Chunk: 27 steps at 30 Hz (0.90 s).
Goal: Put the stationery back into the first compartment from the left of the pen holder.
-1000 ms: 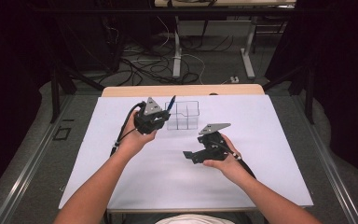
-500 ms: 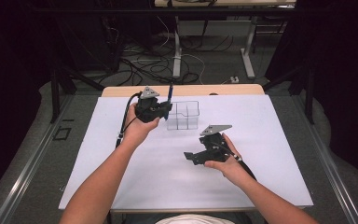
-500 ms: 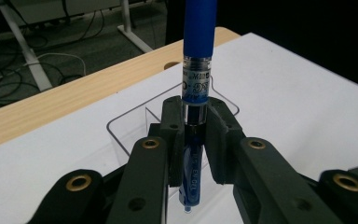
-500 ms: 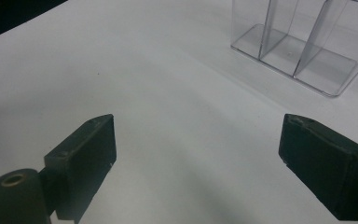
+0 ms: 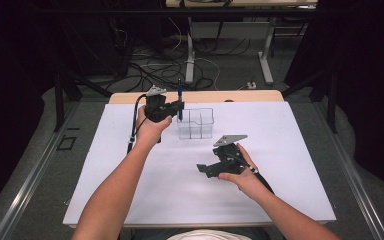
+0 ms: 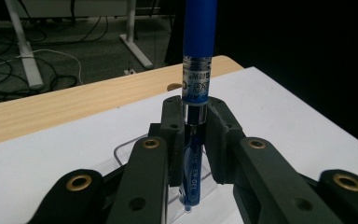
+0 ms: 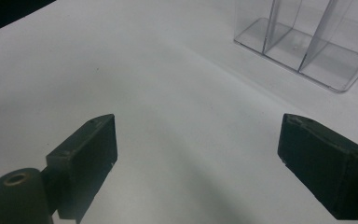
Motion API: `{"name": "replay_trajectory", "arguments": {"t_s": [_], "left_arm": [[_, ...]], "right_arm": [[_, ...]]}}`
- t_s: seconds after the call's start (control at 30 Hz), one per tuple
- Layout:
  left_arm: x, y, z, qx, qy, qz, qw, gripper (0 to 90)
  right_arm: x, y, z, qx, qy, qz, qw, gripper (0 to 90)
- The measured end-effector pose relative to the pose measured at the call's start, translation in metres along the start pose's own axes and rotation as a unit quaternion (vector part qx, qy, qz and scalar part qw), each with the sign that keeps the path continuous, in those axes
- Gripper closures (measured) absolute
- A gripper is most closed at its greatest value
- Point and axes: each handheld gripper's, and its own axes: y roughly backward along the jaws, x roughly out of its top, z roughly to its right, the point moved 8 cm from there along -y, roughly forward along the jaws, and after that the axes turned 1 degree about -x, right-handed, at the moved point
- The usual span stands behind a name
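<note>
Blue pen (image 6: pixel 197 70) tip inside clear organizer (image 5: pixel 196 123).

Glossy clear plastic organizer (image 5: pixel 196 123), matt white table cover (image 5: pixel 280 130), wood-grain table edge (image 6: pixel 51 109).

**Change over the last sec.: pen raised upright at the organiser**

Left hand-held gripper (image 5: pixel 179 107) has moved away from the person, toward the far edge of the bench (image 5: pixel 105 175), and now sits at the left side of the clear organiser (image 5: pixel 196 123). The blue pen (image 5: pixel 179 97) clamped in it, tilted approx. 1 s ago, now stands upright; its lower tip is seen through the organiser's clear wall in the left gripper view (image 6: pixel 193 186). Left forearm is stretched further fwd.
</note>
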Motion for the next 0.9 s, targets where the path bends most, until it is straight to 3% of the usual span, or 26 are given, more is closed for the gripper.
{"name": "replay_trajectory", "arguments": {"t_s": [0.23,0.27,0.37,0.43,0.6,0.9], "left_arm": [[-0.001,-0.005,-0.009,0.006,0.020,0.004,0.9998,78.8],[-0.001,-0.006,-0.010,0.006,0.020,0.006,0.9998,78.9],[-0.002,-0.009,-0.014,0.013,0.029,0.009,0.9995,78.8],[-0.002,-0.012,-0.015,0.015,0.028,0.011,0.9994,78.9],[-0.001,-0.017,-0.019,0.015,0.048,0.026,0.9984,78.9],[-0.003,-0.023,-0.023,0.023,0.064,0.036,0.9970,78.9]], "right_arm": [[-0.003,0.000,0.000,-0.003,-0.002,-0.011,0.9999,11.3],[-0.002,-0.002,0.001,-0.004,0.000,0.001,1.0000,11.2],[-0.004,-0.001,0.002,-0.007,-0.004,-0.004,1.0000,9.7],[-0.003,-0.003,0.003,-0.010,0.001,0.007,0.9999,8.1],[-0.007,-0.001,0.006,-0.018,0.001,-0.005,0.9998,3.8],[-0.014,-0.002,0.015,-0.034,-0.012,-0.010,0.9993,1.0]]}}
